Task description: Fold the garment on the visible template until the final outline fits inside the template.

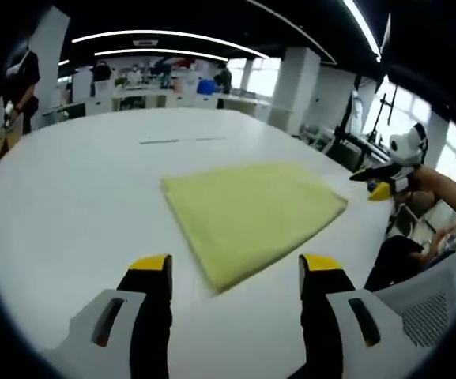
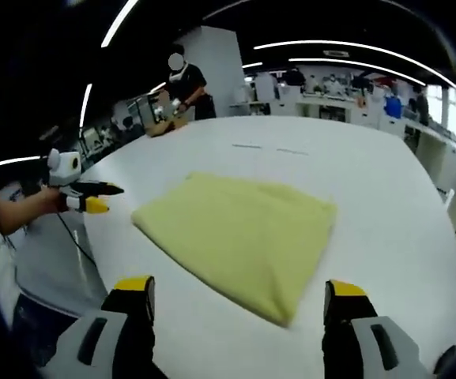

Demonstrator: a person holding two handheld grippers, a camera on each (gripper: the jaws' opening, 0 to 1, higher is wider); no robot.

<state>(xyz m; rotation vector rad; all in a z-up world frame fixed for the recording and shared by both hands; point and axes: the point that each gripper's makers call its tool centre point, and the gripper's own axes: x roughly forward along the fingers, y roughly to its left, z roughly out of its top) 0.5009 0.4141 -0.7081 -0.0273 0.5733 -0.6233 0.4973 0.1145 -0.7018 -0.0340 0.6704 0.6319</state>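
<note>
A pale yellow garment (image 1: 251, 212) lies folded into a flat, roughly four-sided shape on the white table (image 1: 77, 181). In the left gripper view my left gripper (image 1: 235, 268) hovers just short of its near corner, jaws wide apart and holding nothing. The right gripper (image 1: 384, 180), held by a hand, floats off the garment's right corner. The right gripper view has the same garment (image 2: 239, 237) ahead of my right gripper (image 2: 239, 288), which is open and empty at its near edge. The left gripper (image 2: 89, 197) hangs beyond the table's left rim.
Thin dark marks (image 1: 182, 140) cross the table beyond the garment. A person (image 2: 184, 79) works at the table's far edge. Desks and shelves (image 2: 346, 99) line the back. A grey chair (image 1: 425, 304) stands by the near right rim.
</note>
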